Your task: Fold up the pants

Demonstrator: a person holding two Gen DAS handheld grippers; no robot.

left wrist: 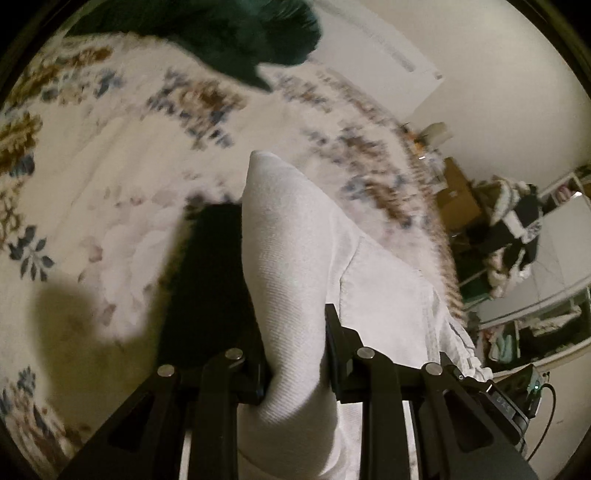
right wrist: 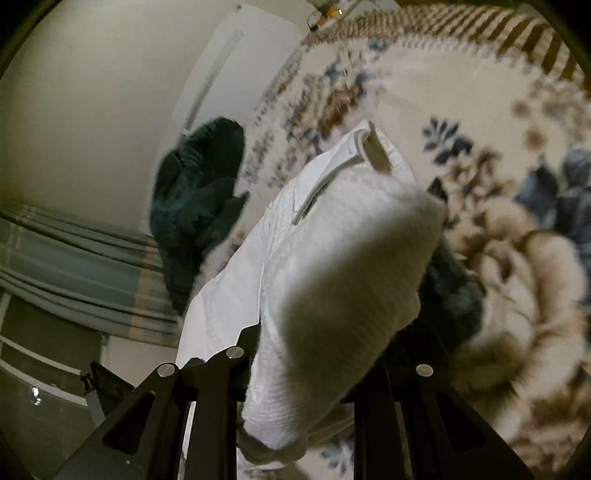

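Observation:
The white pants [left wrist: 295,266] are lifted above a floral bedspread [left wrist: 110,147]. My left gripper [left wrist: 295,354] is shut on a bunched fold of the white fabric, which rises to a point ahead of the fingers. In the right wrist view the white pants [right wrist: 343,280] bulge over my right gripper [right wrist: 306,373], which is shut on them. The cloth hides the right finger. A seam and hem show at the pants' far end [right wrist: 369,147].
A dark green garment [left wrist: 236,33] lies on the bed at the far side, also in the right wrist view [right wrist: 195,206]. Another dark green piece [right wrist: 450,295] sits under the pants. Cluttered shelves and boxes [left wrist: 517,229] stand beyond the bed edge. Green curtain [right wrist: 74,266] at left.

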